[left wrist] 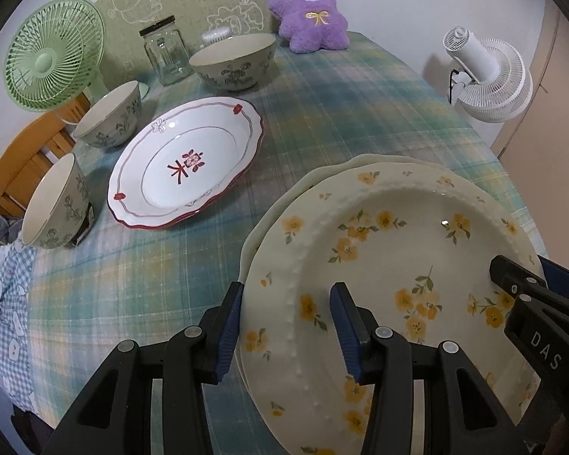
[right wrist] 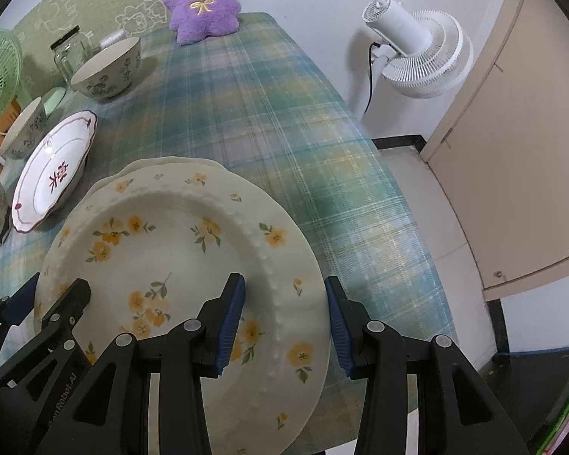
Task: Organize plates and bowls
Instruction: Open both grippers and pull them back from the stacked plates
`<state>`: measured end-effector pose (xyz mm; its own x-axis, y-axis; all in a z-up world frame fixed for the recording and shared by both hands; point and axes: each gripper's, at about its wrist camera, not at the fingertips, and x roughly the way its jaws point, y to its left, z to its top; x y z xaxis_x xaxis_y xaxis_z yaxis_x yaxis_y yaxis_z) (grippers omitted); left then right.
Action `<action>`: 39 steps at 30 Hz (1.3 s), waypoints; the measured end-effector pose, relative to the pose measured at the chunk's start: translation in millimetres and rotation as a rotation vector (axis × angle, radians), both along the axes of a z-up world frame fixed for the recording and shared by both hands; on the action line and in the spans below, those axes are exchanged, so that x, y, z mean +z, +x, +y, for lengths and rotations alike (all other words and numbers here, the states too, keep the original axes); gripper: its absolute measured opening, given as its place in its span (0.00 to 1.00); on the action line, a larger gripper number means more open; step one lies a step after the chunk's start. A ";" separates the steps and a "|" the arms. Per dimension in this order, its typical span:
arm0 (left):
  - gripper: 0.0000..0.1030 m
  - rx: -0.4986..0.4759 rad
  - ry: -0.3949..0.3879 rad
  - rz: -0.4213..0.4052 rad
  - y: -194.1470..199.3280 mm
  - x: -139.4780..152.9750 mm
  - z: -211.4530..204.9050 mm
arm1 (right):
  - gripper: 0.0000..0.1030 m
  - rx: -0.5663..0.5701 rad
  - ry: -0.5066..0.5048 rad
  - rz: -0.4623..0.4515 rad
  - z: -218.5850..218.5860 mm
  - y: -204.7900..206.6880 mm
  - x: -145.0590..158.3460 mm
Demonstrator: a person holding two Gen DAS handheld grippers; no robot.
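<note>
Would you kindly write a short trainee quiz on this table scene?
1. How many bowls stand on the table?
2. True or false: the floral plate lies on another plate.
3. Which rim does the left gripper straddle: A) the red-trimmed plate's, B) the floral plate's?

Key: 1) three: large, middle, near. 2) true; a pale rim shows beneath. 3) B; the right gripper straddles the opposite rim.
</note>
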<state>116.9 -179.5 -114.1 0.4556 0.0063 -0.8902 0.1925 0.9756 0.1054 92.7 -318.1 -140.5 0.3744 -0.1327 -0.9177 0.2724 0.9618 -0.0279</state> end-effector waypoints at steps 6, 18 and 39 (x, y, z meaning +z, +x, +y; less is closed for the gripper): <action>0.50 -0.006 0.040 -0.029 -2.9 -2.9 -7.0 | 0.45 -0.015 0.050 0.006 -5.3 -0.7 -6.7; 0.65 -0.013 0.108 -0.010 2.9 -11.0 -23.0 | 0.46 -0.006 0.054 0.020 -6.2 2.3 -8.1; 0.75 0.090 -0.048 -0.017 7.6 26.1 22.2 | 0.61 0.107 -0.039 -0.045 27.5 18.4 40.1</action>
<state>124.5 -157.2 -87.9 0.4703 0.0050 -0.8825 0.1028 0.9929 0.0604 111.2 -290.6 -100.3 0.4288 -0.1251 -0.8947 0.1703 0.9838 -0.0560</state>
